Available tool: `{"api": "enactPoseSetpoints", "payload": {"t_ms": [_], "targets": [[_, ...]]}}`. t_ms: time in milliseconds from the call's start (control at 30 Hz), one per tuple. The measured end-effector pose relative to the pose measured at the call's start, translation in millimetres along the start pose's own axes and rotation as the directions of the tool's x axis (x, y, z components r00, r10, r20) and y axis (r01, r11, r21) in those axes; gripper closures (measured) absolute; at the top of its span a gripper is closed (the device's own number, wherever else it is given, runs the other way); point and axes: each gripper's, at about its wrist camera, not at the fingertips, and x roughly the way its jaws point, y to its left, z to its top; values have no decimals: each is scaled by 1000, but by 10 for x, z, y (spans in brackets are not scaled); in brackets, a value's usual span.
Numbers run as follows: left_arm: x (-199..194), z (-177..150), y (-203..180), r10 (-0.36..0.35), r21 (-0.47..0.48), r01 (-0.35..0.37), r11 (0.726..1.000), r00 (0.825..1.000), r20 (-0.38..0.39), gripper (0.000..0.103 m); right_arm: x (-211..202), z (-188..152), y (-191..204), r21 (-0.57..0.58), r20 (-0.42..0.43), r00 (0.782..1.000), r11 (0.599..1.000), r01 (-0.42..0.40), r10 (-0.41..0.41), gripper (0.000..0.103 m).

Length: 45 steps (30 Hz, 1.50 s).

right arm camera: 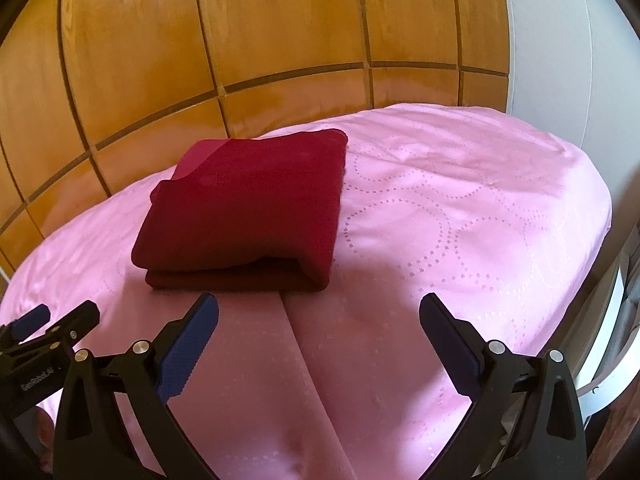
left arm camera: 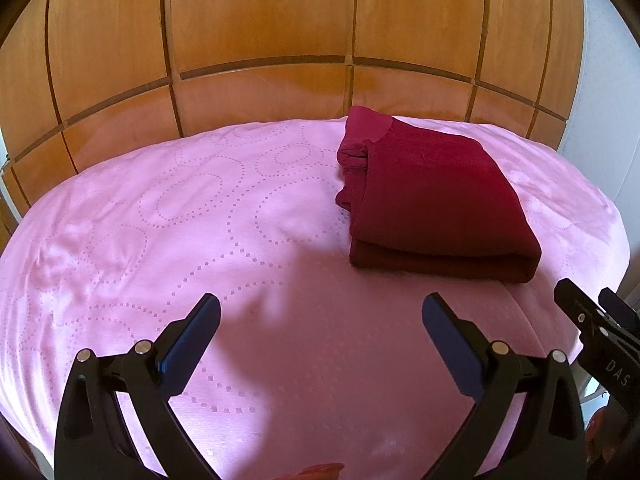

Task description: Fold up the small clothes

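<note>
A dark red garment [left arm camera: 432, 196] lies folded into a thick rectangle on the pink bed cover [left arm camera: 200, 220], toward the far side near the headboard. In the right wrist view the same folded garment [right arm camera: 248, 208] sits just ahead and to the left. My left gripper [left arm camera: 320, 312] hovers open over the bare cover, short of the garment, holding nothing. My right gripper [right arm camera: 318, 310] is open too, its fingers a little short of the garment's near edge, with nothing between them. Each gripper shows at the edge of the other's view: the right gripper [left arm camera: 596, 320] and the left gripper [right arm camera: 52, 328].
A wooden panelled headboard [left arm camera: 260, 40] rises behind the bed. A white wall [right arm camera: 560, 40] stands to the right. A seam [right arm camera: 304, 360] runs through the pink cover [right arm camera: 460, 220] toward me. The bed's right edge [right arm camera: 600, 280] drops off near a white frame.
</note>
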Motion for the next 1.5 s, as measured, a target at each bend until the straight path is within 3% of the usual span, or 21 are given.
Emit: {"api": "enactPoseSetpoints", "payload": {"t_ms": [1400,1500], "targets": [[85,-8,8,-16,3,17,1000,999,-43,2,21,-23,14,1,-14,1000,1000,-9,9,4],[48,-27,-27,-17,0,17,1000,1000,-20,2,43,-24,13,7,-20,1000,1000,-9,9,4]]}}
